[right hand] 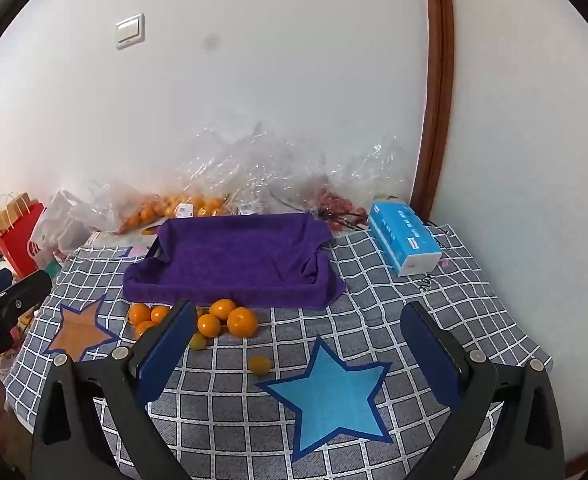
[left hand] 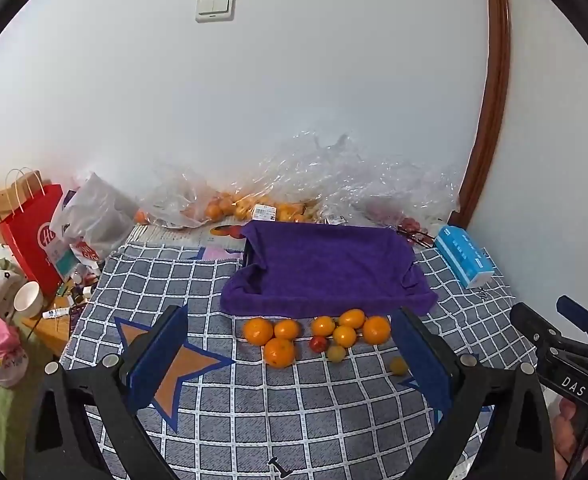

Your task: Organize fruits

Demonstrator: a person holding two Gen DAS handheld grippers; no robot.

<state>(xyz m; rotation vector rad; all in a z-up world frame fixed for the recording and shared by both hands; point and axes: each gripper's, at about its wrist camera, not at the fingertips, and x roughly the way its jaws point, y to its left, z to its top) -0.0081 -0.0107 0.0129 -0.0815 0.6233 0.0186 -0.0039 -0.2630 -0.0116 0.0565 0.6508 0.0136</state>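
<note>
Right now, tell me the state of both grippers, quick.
Left gripper: open, fingers wide apart, holding nothing.
Right gripper: open, fingers wide apart, holding nothing.

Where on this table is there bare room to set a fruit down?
Bare cloth lies around the blue star, between the lone yellow fruit and the tissue pack. The purple-lined tray holds nothing. It is crowded at the orange cluster along the tray's front edge.

Blue tissue pack (right hand: 405,240), red paper bag (left hand: 34,236), white bowl (left hand: 26,299).
</note>
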